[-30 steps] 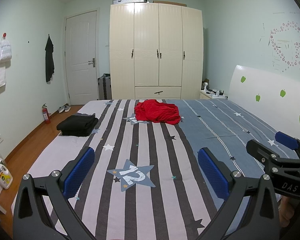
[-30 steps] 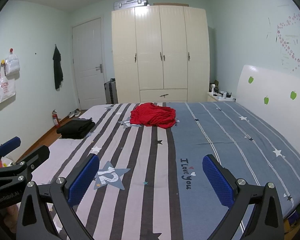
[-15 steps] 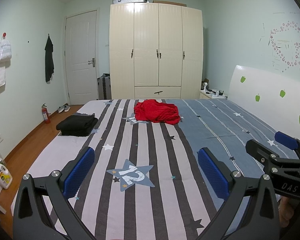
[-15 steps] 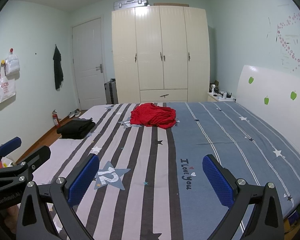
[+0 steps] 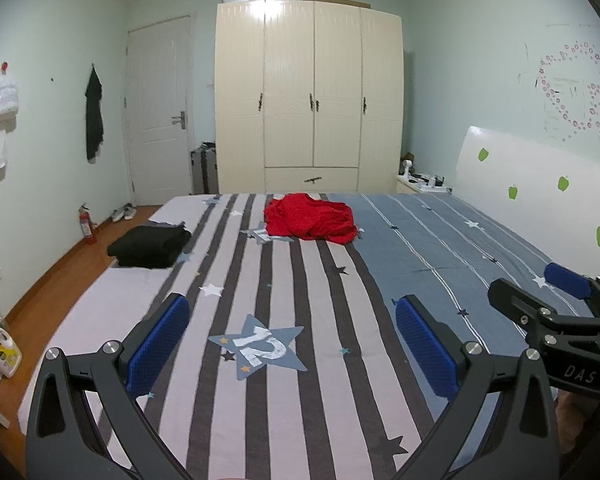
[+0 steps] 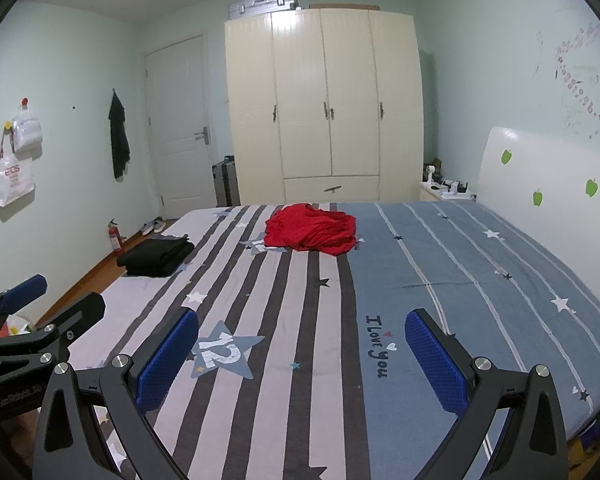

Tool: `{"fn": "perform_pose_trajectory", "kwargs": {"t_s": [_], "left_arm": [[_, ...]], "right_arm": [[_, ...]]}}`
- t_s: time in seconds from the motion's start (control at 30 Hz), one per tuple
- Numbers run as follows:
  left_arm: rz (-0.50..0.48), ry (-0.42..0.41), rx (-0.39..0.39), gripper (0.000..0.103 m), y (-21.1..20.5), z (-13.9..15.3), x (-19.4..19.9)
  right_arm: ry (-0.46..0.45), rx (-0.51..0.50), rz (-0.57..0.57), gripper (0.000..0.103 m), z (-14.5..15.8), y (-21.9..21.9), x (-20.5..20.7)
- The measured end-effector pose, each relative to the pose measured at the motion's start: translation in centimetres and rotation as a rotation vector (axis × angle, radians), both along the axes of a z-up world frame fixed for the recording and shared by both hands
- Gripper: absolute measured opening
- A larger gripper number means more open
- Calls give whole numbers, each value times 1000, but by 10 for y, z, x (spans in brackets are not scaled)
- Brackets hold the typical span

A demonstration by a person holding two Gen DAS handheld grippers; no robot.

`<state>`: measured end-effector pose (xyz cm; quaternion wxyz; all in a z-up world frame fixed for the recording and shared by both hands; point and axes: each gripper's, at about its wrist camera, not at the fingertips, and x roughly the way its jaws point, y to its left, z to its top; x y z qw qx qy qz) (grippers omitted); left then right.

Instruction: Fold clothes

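Note:
A crumpled red garment (image 5: 310,222) (image 6: 312,229) lies in a heap at the far end of the bed (image 5: 276,408) (image 6: 452,264), near its middle. A folded black garment (image 5: 150,246) (image 6: 158,257) rests at the bed's far left edge. My left gripper (image 5: 292,344) hangs open over the near part of the striped sheet, far short of both garments, nothing between its blue pads. My right gripper (image 6: 302,356) is open too, beside the left one at the near end, also holding nothing. Each gripper shows at the edge of the other's view.
A cream wardrobe (image 5: 308,96) stands beyond the bed's far end, a white door (image 5: 160,112) to its left. The white headboard (image 5: 540,184) runs along the right. Wooden floor (image 5: 44,300) on the left carries a fire extinguisher (image 5: 87,224), shoes and bottles.
Both views have drifted very slightly; the grippers stay open and the garments have not moved.

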<state>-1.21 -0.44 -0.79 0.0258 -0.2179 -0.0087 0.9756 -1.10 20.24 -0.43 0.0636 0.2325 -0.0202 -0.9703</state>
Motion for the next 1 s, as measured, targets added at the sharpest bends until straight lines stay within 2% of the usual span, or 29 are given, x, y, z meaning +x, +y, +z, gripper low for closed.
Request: {"fn": "perform_pose_trajectory", "kwargs": {"t_s": [0.13, 0.27, 0.43, 0.57, 0.67, 0.77, 0.87, 0.93, 1.0], "left_arm": [[-19, -47, -8, 102, -3, -30, -20], [-21, -125, -19, 102, -6, -79, -56], [-94, -330, 0, 102, -5, -166, -129], [-162, -503, 57, 102, -1, -237, -186], [-110, -653, 112, 102, 2, -275, -212], [-92, -828, 239, 102, -2, -299, -222], [-52, -997, 339, 102, -5, -308, -224], [8, -1037, 385, 102, -7, -303, -222], [66, -1022, 397, 102, -8, -297, -221]], "right_arm": [[-53, -29, 21, 102, -27, 6, -20], [-140, -89, 34, 102, -76, 18, -57], [-261, -116, 27, 102, -155, 33, -122], [-365, -99, 17, 102, -221, 46, -180], [-492, -139, 8, 102, -264, 58, -209], [-641, -185, -10, 102, -293, 72, -222], [-807, -217, -17, 102, -312, 85, -223], [-900, -223, -36, 102, -318, 96, -220], [-969, -303, -58, 102, -322, 110, -217]]}}
